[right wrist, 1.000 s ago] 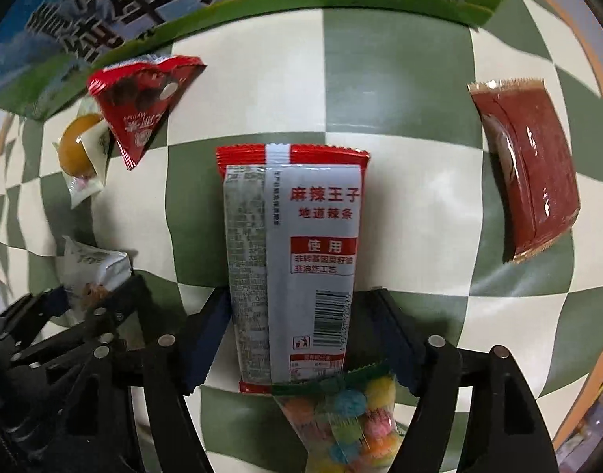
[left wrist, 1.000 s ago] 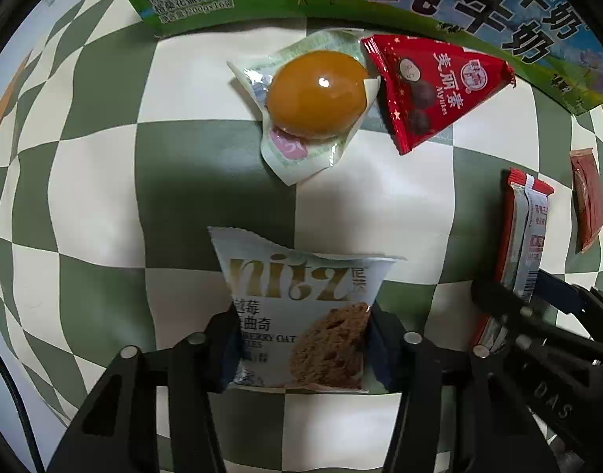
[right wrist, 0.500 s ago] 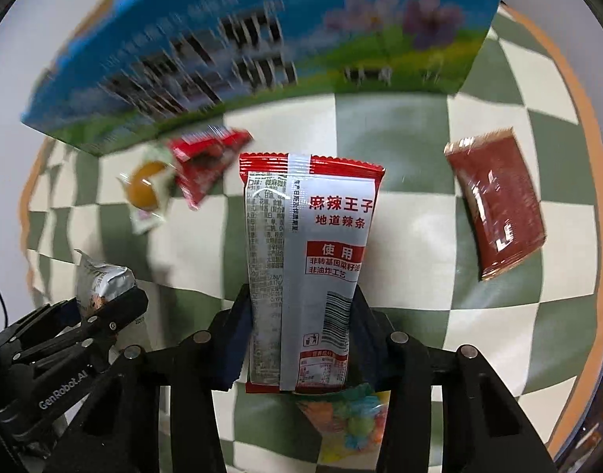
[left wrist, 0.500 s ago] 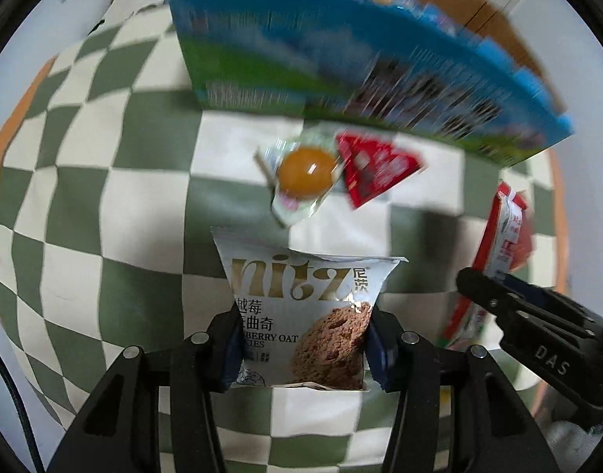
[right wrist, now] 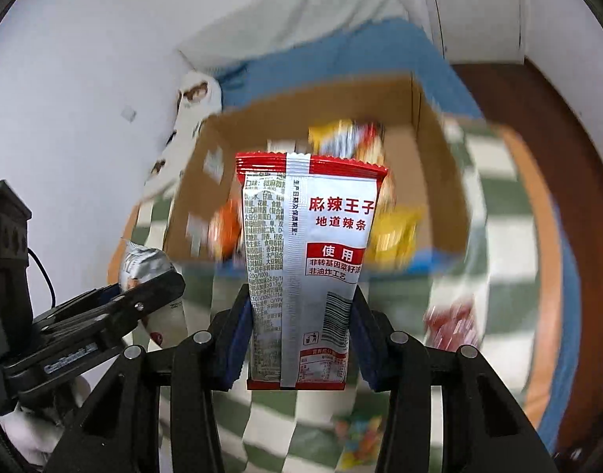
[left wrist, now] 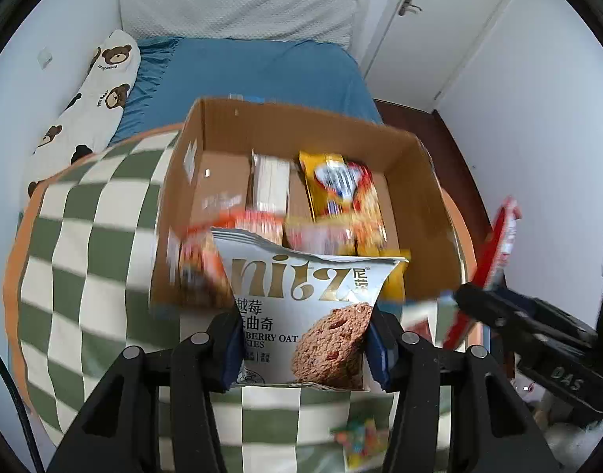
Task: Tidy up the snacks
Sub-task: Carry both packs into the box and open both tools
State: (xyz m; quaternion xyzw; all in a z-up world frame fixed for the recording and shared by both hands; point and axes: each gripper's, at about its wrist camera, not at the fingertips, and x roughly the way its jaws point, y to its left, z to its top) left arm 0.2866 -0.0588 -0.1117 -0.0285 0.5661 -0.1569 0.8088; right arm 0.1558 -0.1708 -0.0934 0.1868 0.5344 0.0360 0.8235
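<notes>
My left gripper [left wrist: 303,345] is shut on a white cookie packet [left wrist: 301,311] with gold lettering, held in the air before an open cardboard box [left wrist: 415,197]. My right gripper [right wrist: 301,339] is shut on a tall red and silver spicy-strip packet [right wrist: 305,260], raised in front of the same box [right wrist: 439,181]. Inside the box lie several snack packs, among them a yellow one [left wrist: 341,185]. Each gripper shows at the edge of the other's view, the right gripper [left wrist: 494,307] with its red packet and the left gripper [right wrist: 144,295] with its white packet.
The box stands on a round table under a green and white checked cloth [left wrist: 84,236] with an orange rim. A bag of coloured candies [left wrist: 356,439] lies near the front edge. Behind are a blue bed [left wrist: 262,67], a bear-print pillow [left wrist: 92,90] and white doors.
Both grippers have risen from the tabletop with their packets, and the views have tipped up to show the box's inside. The right jaws closed onto the red and silver packet.
</notes>
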